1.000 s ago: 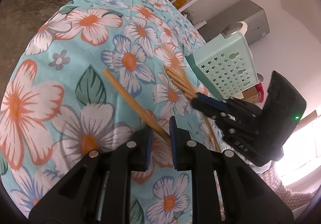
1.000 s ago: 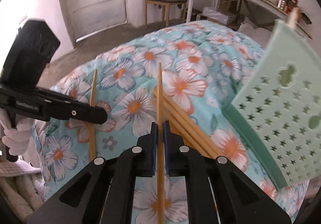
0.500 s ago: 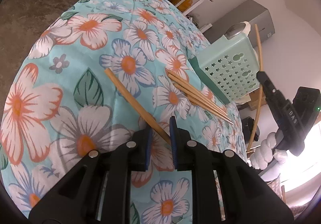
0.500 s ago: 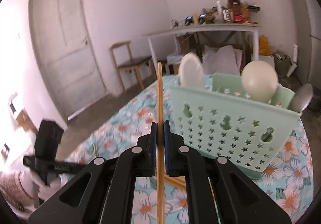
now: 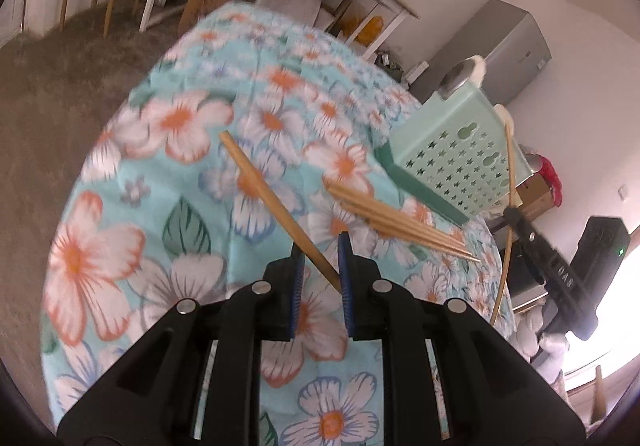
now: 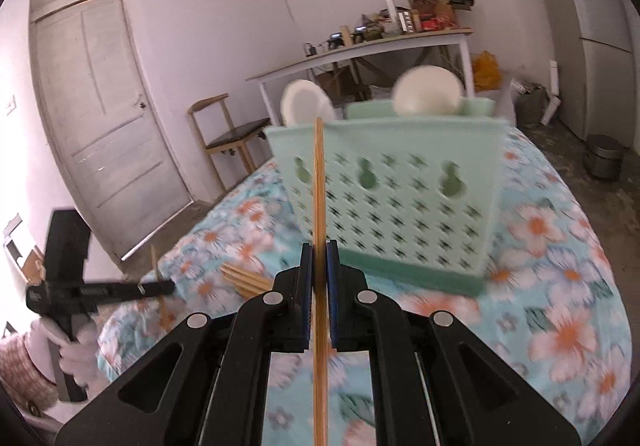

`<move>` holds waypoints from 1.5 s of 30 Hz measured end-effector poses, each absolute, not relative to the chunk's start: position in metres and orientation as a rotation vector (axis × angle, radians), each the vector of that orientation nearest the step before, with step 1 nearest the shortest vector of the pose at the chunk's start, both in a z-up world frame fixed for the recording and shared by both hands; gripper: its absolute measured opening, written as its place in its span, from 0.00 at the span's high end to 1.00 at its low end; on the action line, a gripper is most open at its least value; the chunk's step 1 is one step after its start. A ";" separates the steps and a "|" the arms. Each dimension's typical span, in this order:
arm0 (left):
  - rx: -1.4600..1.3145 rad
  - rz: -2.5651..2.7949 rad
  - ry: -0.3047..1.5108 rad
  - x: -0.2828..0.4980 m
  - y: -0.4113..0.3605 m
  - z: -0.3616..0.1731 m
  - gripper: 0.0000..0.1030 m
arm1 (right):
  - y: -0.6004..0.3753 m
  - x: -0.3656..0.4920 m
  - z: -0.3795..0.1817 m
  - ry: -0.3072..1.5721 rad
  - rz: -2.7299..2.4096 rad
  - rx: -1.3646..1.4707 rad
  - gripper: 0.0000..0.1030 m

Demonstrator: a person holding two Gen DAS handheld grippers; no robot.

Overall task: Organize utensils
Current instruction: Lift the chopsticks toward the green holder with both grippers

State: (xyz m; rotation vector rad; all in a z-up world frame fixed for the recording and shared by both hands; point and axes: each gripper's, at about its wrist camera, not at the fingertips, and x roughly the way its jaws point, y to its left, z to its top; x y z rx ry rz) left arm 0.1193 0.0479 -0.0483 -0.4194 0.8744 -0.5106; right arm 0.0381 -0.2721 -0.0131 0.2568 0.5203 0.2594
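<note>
Chopsticks are the utensils in play: the right gripper (image 6: 319, 266) is clenched on one bamboo chopstick (image 6: 319, 182), which stands nearly upright between its blue pads and rises in front of the mint-green perforated basket (image 6: 400, 202), its tip level with the basket's rim. In the left wrist view the same chopstick (image 5: 508, 206) shows as a thin bowed line beside the basket (image 5: 452, 150), gripped by the right gripper (image 5: 516, 216) at the right edge of the bed. The left gripper (image 5: 320, 258) grasps a second chopstick (image 5: 276, 202) near its thin end, with the thick end slanting up and left over the floral bedspread (image 5: 120, 254); the stick presses against the right pad, and whether the left pad touches it cannot be told. Its jaws stand only a little apart. A loose bundle of chopsticks (image 5: 400, 222) lies on the bedspread between the left gripper and the basket, tips fanned toward the right. The basket stands upright on the bedspread and holds two white ladle-like spoons (image 6: 426, 90) that rise above its rim. From the right wrist view the left gripper (image 6: 164, 288) shows far left, held by a gloved hand (image 6: 68, 350)
</note>
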 end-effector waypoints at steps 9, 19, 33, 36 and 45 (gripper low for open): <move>-0.300 -0.510 0.753 0.111 0.033 -0.007 0.87 | -0.300 0.001 -0.018 0.514 0.198 0.306 0.93; -0.241 -0.548 0.628 0.099 0.018 0.046 0.94 | -0.315 -0.022 0.008 0.403 0.242 0.364 0.93; -0.172 -0.736 0.346 0.100 -0.042 0.158 0.95 | -0.333 -0.028 0.022 0.327 0.262 0.433 0.93; -0.148 -0.748 0.269 0.107 -0.061 0.176 0.95 | -0.337 -0.030 0.023 0.322 0.256 0.441 0.93; -0.107 -0.741 0.162 0.148 -0.125 0.199 0.95 | -0.343 -0.029 0.023 0.305 0.258 0.463 0.93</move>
